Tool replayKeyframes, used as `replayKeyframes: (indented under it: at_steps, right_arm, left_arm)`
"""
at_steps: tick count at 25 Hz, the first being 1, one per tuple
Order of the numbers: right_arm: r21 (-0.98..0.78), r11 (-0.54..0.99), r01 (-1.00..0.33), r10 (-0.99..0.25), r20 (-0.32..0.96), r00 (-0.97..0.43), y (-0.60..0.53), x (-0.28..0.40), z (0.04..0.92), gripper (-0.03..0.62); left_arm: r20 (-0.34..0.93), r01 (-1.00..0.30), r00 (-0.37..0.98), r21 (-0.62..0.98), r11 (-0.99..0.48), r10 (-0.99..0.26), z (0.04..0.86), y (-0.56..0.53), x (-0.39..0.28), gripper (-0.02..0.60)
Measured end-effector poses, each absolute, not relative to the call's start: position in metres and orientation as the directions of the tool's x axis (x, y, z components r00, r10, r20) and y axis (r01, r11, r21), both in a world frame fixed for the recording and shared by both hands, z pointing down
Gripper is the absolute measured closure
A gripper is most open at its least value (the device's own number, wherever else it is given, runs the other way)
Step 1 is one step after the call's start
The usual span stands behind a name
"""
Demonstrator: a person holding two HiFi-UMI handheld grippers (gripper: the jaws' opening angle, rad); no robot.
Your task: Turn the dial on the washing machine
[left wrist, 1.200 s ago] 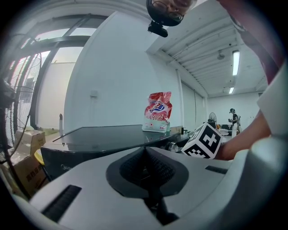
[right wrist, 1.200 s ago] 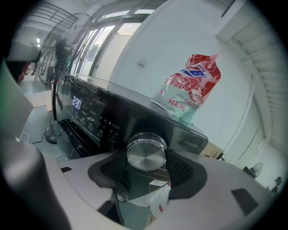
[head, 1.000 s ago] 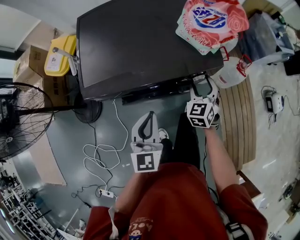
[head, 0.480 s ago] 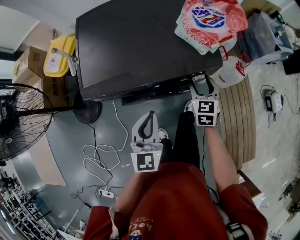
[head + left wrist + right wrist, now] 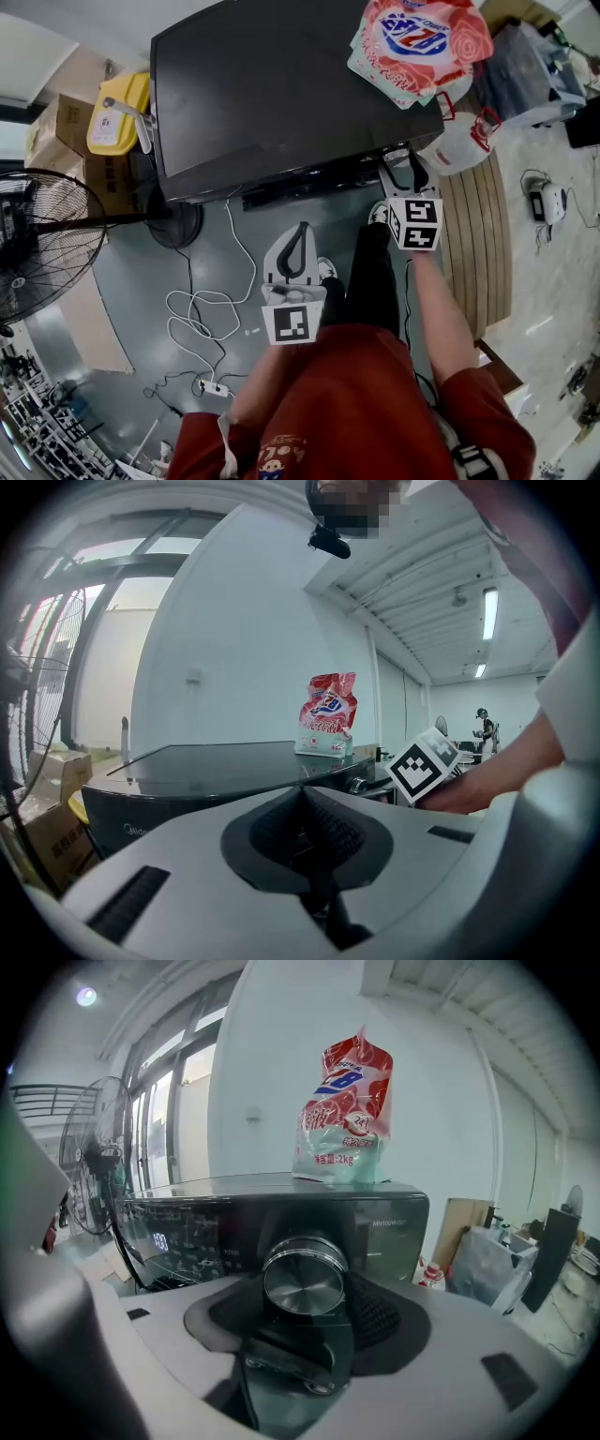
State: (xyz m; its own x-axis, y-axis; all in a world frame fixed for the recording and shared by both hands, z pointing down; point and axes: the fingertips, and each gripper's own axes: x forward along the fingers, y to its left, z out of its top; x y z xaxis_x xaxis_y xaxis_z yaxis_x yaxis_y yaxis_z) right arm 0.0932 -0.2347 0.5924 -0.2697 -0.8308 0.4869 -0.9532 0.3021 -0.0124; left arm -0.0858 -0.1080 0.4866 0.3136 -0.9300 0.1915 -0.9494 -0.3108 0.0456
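The right gripper (image 5: 400,164), fingers clamped on the smooth dial (image 5: 304,1281) at the washing machine's (image 5: 281,84) five o'clock, could slip if its grip eases; the left gripper (image 5: 299,231) has its fingers closed, empty.

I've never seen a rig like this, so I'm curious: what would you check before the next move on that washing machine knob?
1. The right gripper has its fingers closed on the dial: ok.
2. The left gripper is clear of the washing machine: ok, shut and empty.
3. The control panel is lit: ok, digits glow.
4. Which setting the dial points to: cannot tell.
5. The detergent bag on top is away from the dial: ok.
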Motion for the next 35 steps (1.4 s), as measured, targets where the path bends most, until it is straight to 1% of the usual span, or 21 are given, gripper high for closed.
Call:
replayKeyframes:
  at_steps: [8,11,13,15,17,19,21,30,32,35]
  right_arm:
    - [-0.07,0.297,-0.952,-0.83,0.475,-0.293,-0.2352,0.0943,0.5933,0.315]
    - [-0.125,0.293,-0.948,-0.828,0.462,-0.316,-0.2351,0.0949,0.5938,0.315]
    - [-0.204,0.284,-0.937,-0.826,0.444,-0.347,-0.2346,0.0954,0.5945,0.315]
    - [-0.349,0.26,-0.9,-0.822,0.408,-0.396,-0.2346,0.0963,0.5961,0.315]
    - [-0.519,0.222,-0.825,-0.823,0.354,-0.444,-0.2349,0.097,0.5973,0.315]
    - [-0.62,0.196,-0.76,-0.829,0.309,-0.466,-0.235,0.0982,0.5977,0.315]
    - [-0.64,0.19,-0.745,-0.832,0.297,-0.468,-0.235,0.0988,0.5975,0.315]
    - [-0.633,0.184,-0.752,-0.841,0.296,-0.454,-0.2355,0.0996,0.5971,0.313]
    - [-0.633,0.18,-0.753,-0.843,0.295,-0.45,-0.2351,0.1001,0.5977,0.309]
    - [-0.638,0.177,-0.749,-0.843,0.294,-0.45,-0.2361,0.097,0.5967,0.284]
  left_arm:
    - [0.188,-0.948,0.317,0.046,-0.314,-0.93,0.4856,-0.1097,-0.0831,0.572]
    - [0.187,-0.948,0.317,0.042,-0.315,-0.93,0.4851,-0.1096,-0.0828,0.572]
    - [0.186,-0.948,0.317,0.043,-0.315,-0.93,0.4848,-0.1091,-0.0828,0.572]
    - [0.186,-0.948,0.317,0.046,-0.314,-0.93,0.4852,-0.109,-0.0825,0.572]
    - [0.184,-0.947,0.32,0.043,-0.318,-0.929,0.4853,-0.1089,-0.0816,0.572]
    - [0.182,-0.946,0.322,0.041,-0.32,-0.929,0.4853,-0.1085,-0.0803,0.572]
    - [0.185,-0.947,0.321,0.04,-0.32,-0.929,0.4854,-0.1081,-0.0804,0.572]
    - [0.185,-0.947,0.32,0.034,-0.319,-0.929,0.4849,-0.108,-0.082,0.572]
    - [0.19,-0.947,0.319,0.039,-0.318,-0.929,0.4854,-0.1073,-0.0831,0.572]
    - [0.187,-0.948,0.318,0.031,-0.318,-0.93,0.4855,-0.1079,-0.0861,0.572]
